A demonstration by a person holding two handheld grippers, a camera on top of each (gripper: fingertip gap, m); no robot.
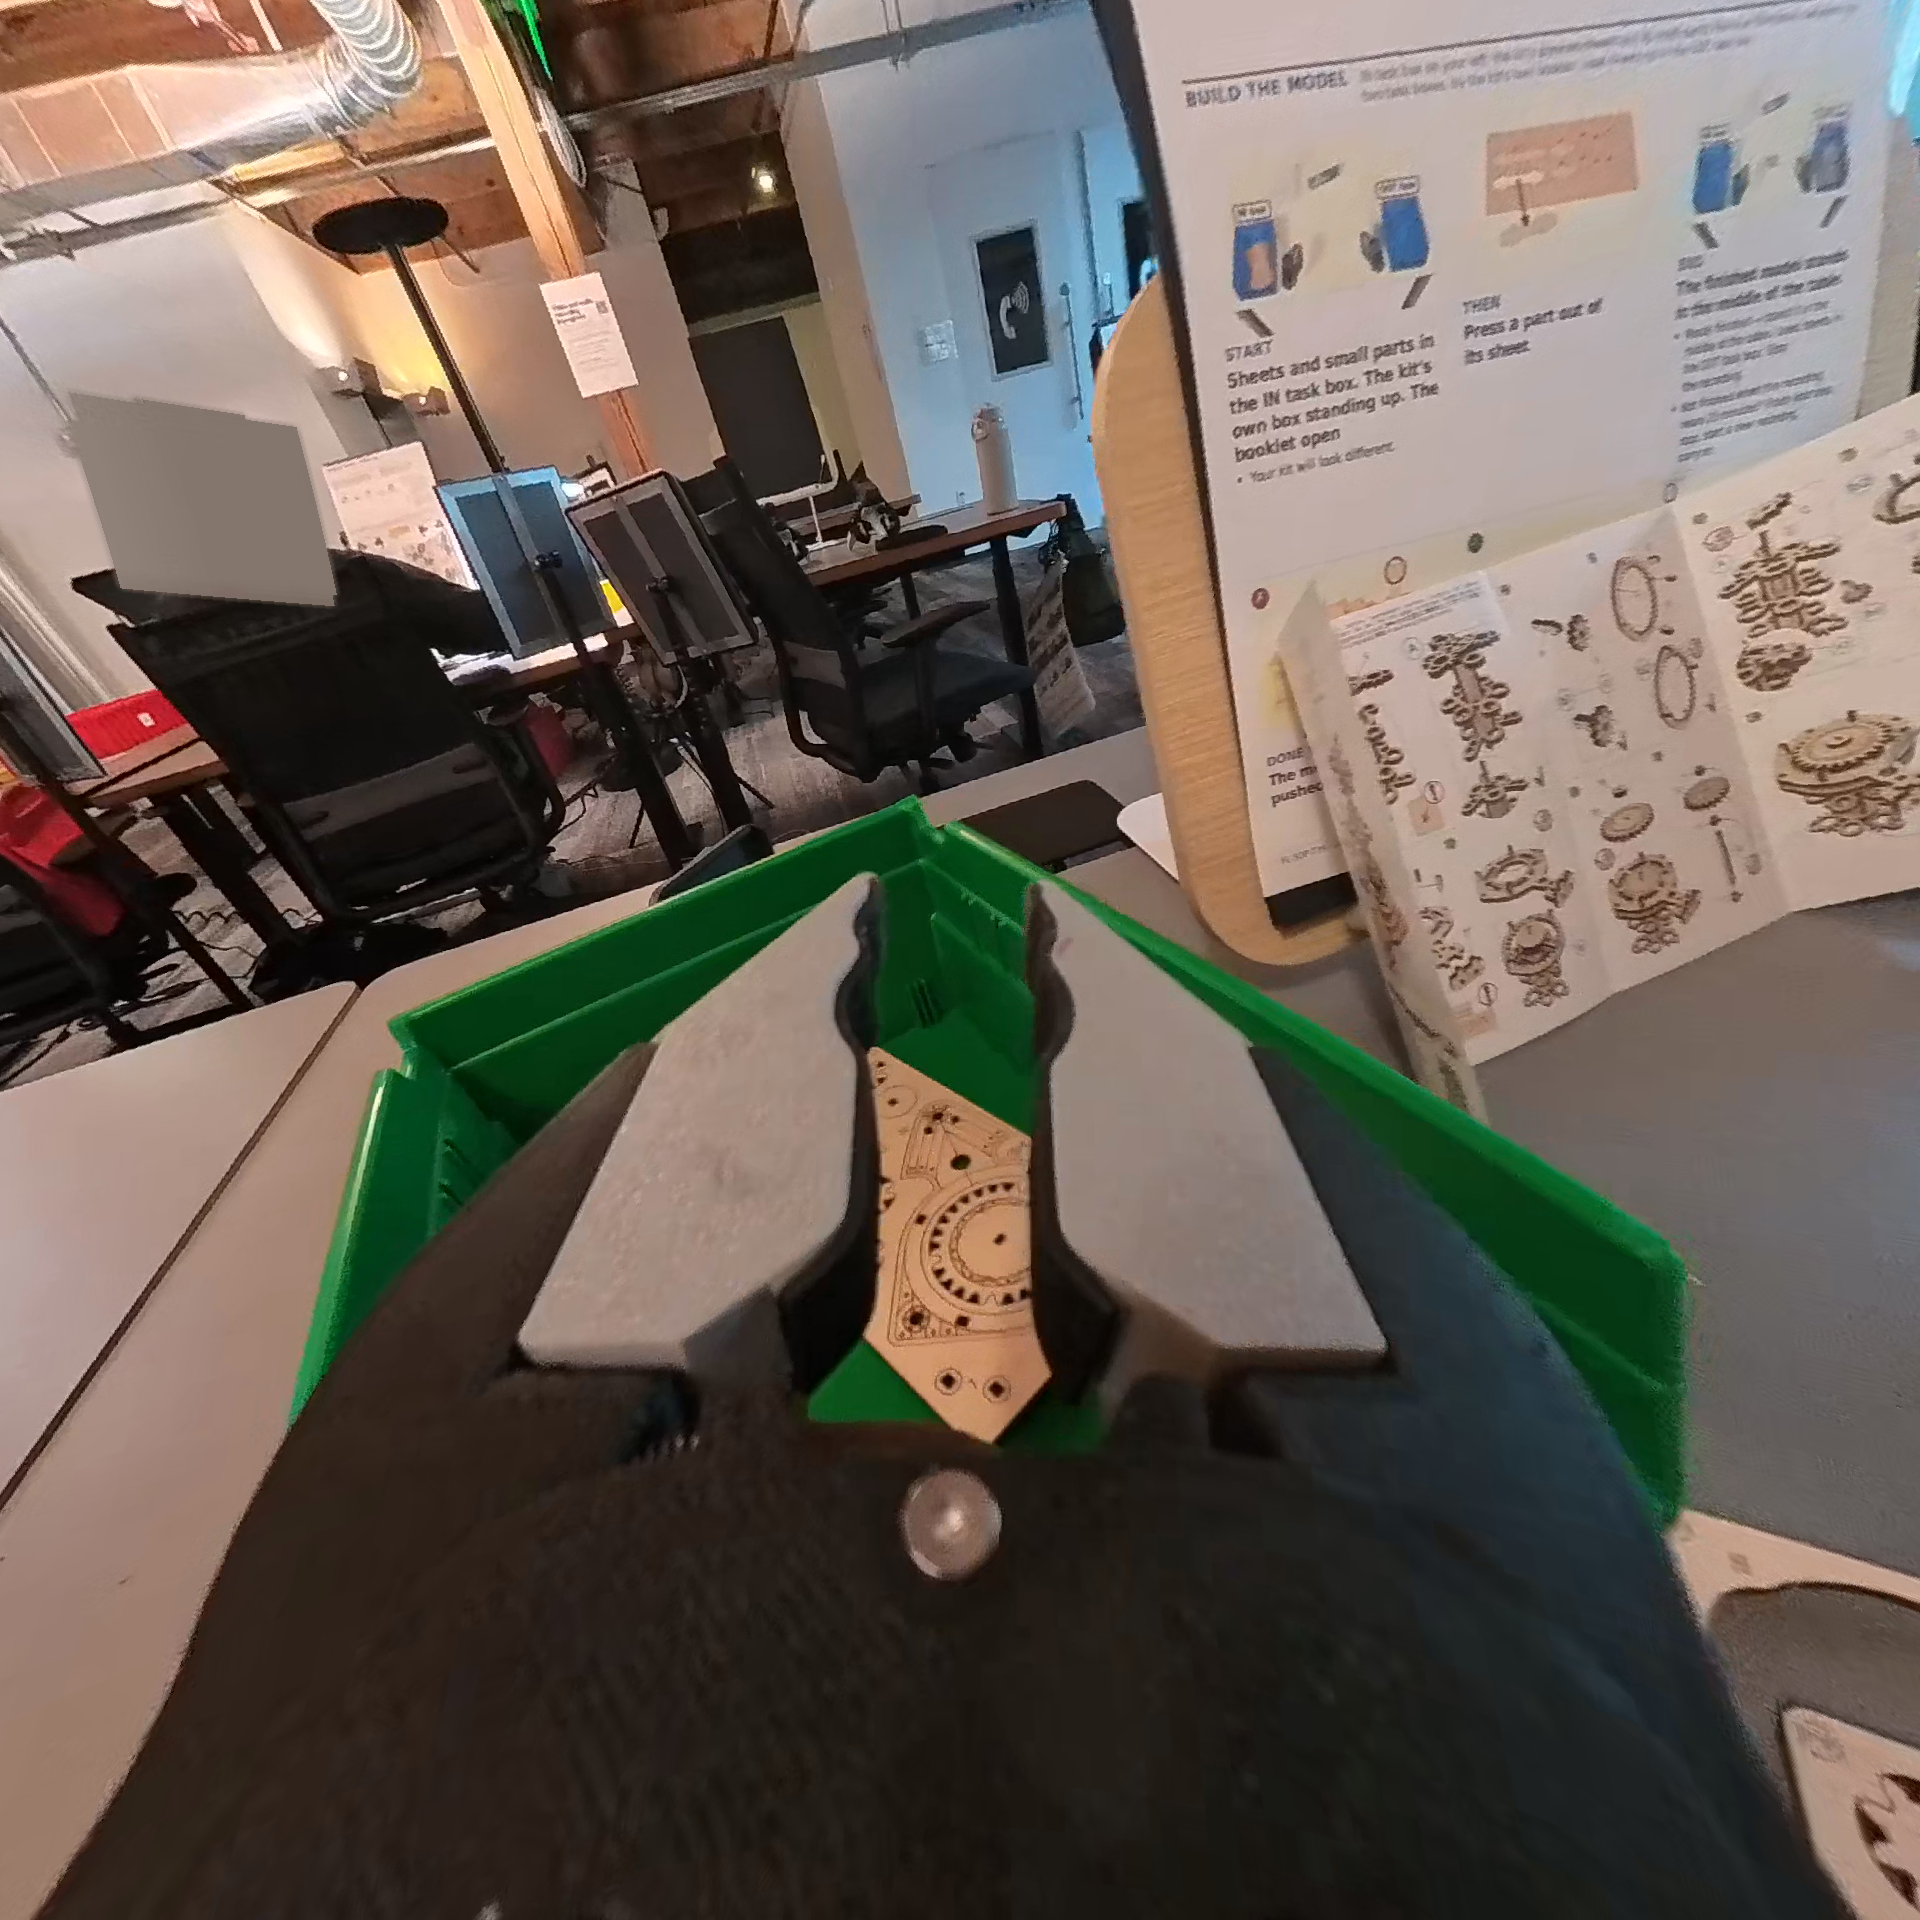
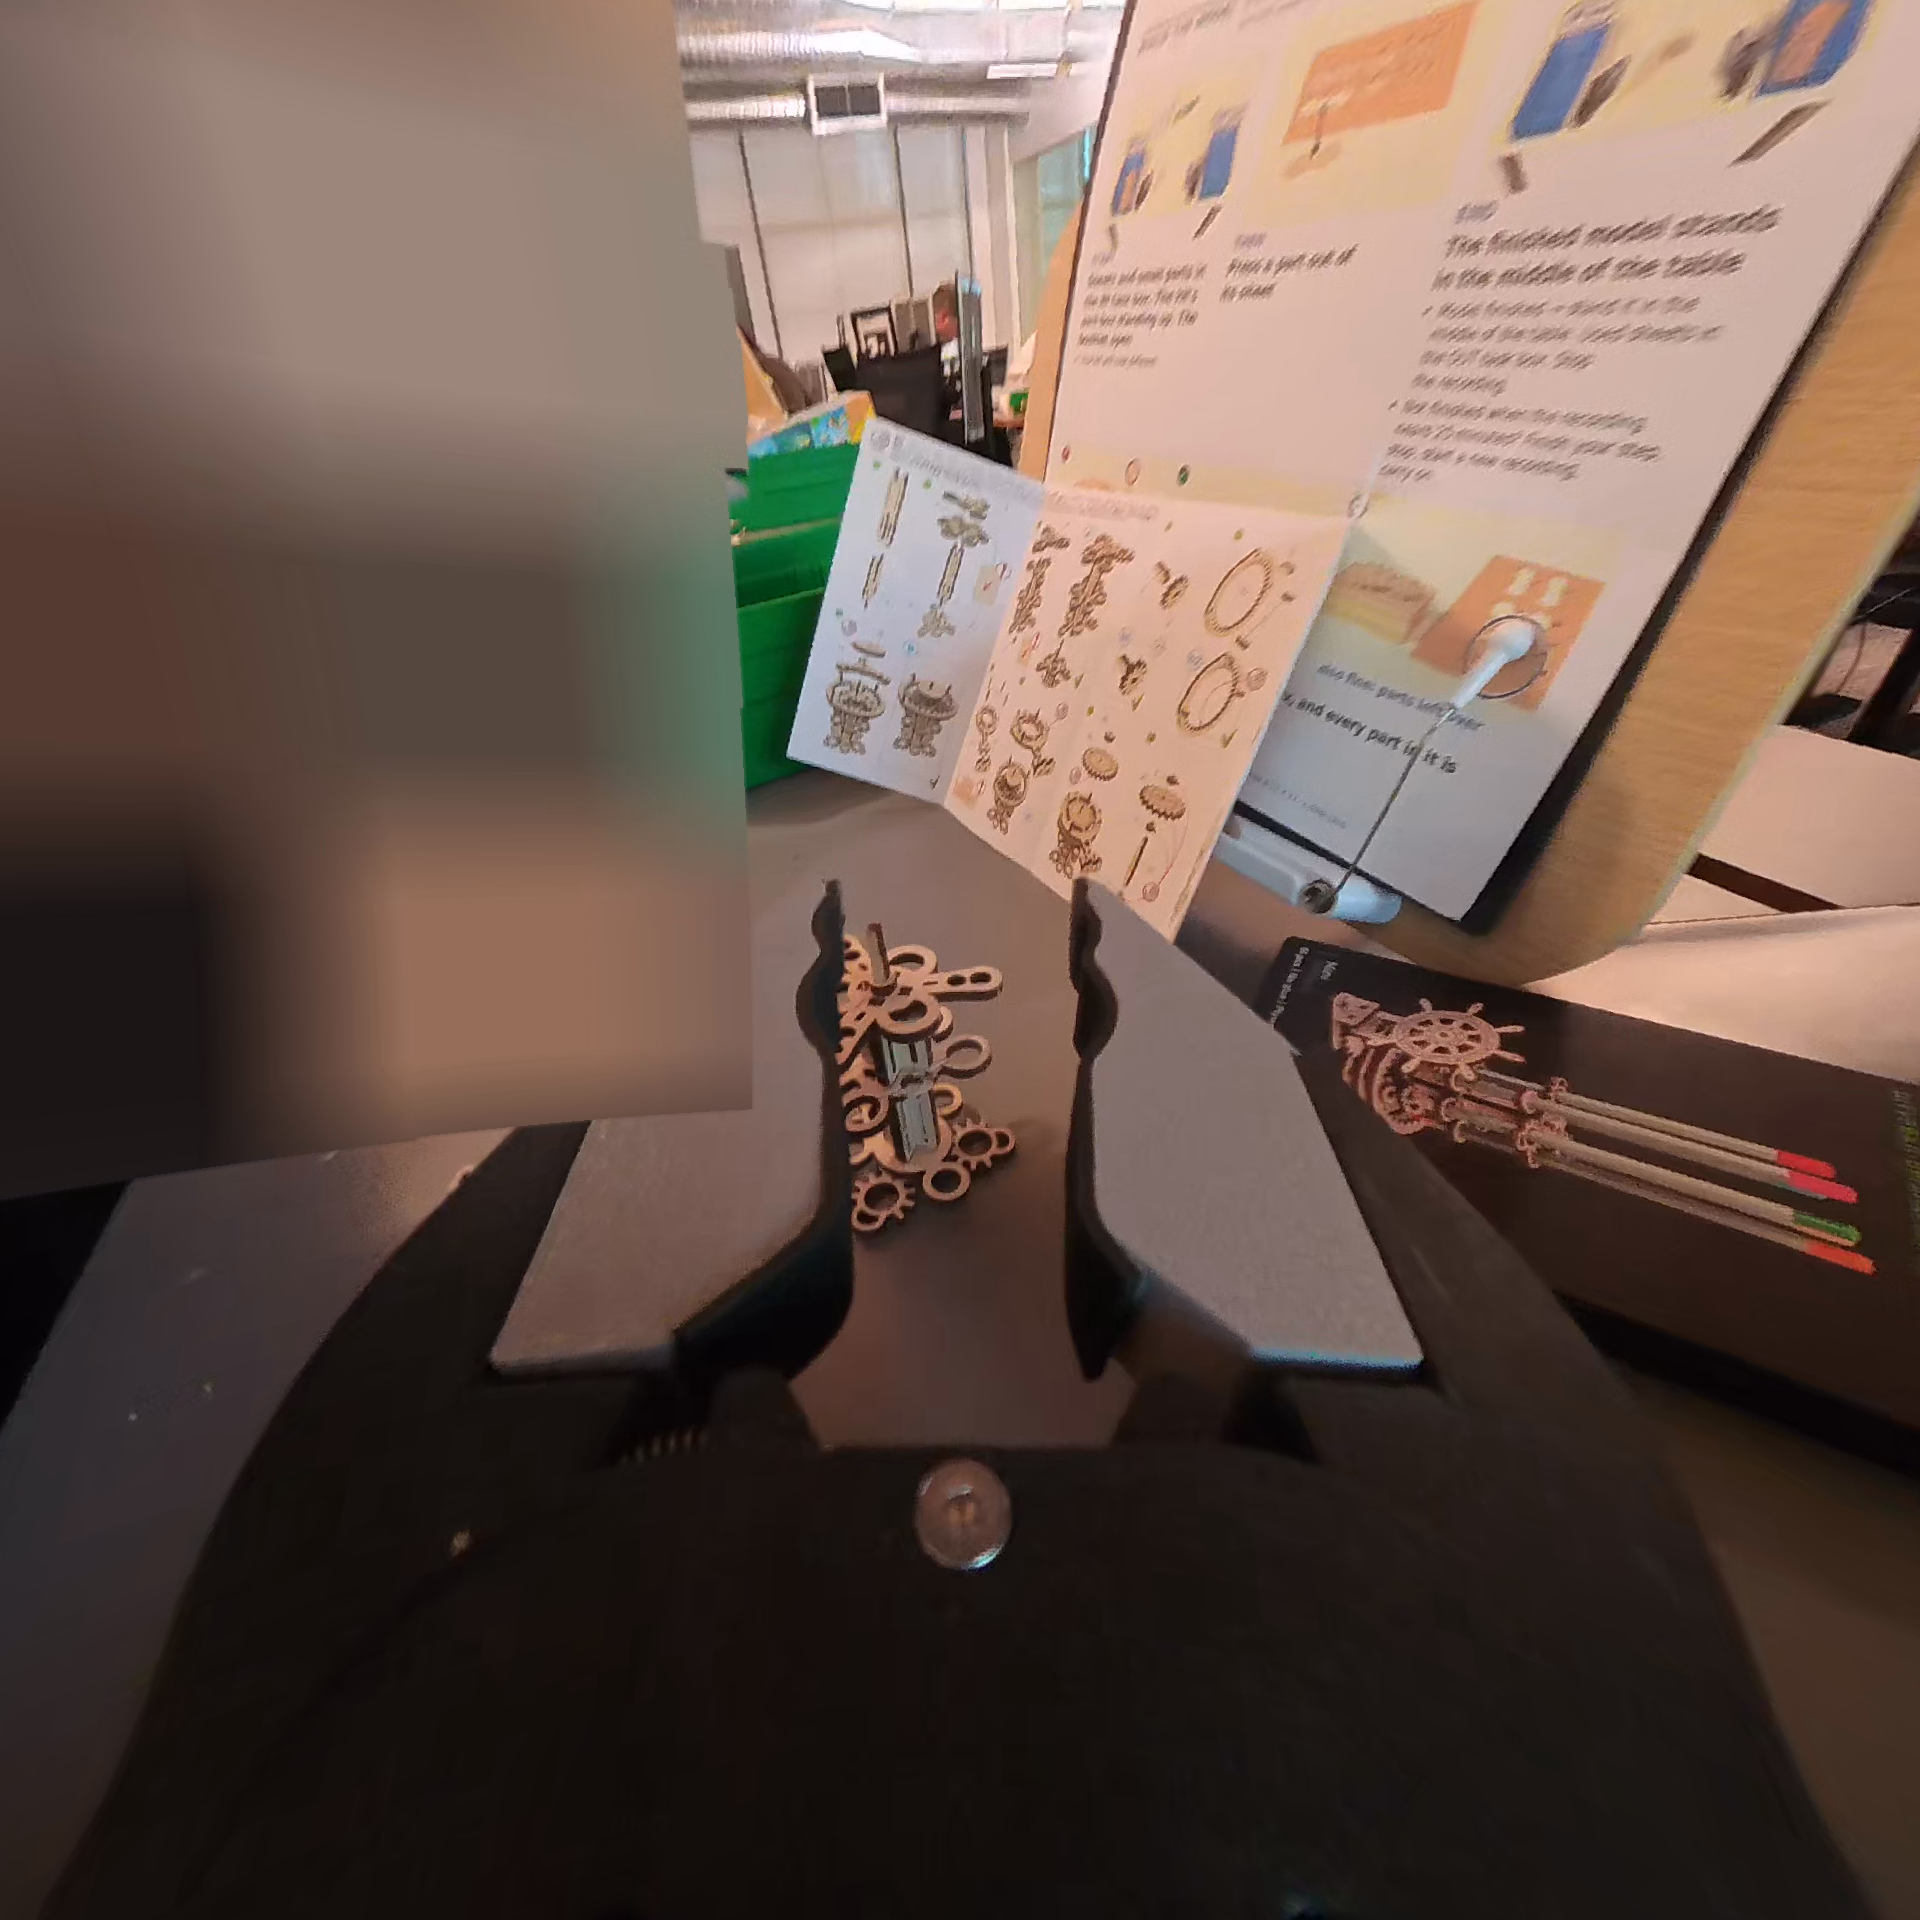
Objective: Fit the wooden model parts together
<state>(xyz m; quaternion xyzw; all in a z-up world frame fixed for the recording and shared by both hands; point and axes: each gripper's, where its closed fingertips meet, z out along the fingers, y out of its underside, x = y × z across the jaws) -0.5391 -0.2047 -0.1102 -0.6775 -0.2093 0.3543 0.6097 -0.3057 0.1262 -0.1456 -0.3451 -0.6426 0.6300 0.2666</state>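
In the left wrist view my left gripper is open and held over a green box. A laser-cut wooden sheet with gear outlines lies in the box and shows through the gap between the fingers. In the right wrist view my right gripper is open and empty, low over the grey table. A small wooden sub-assembly of curly fretwork pieces on a shaft rests on the table between its fingers. It is close to the left finger, which hides part of it.
An open instruction booklet leans against a standing instruction board at the back. The black kit box lies to the right. Another punched wooden sheet lies at the lower right. More green bins stand behind. Spacing between my two grippers at the tips: around 40 cm.
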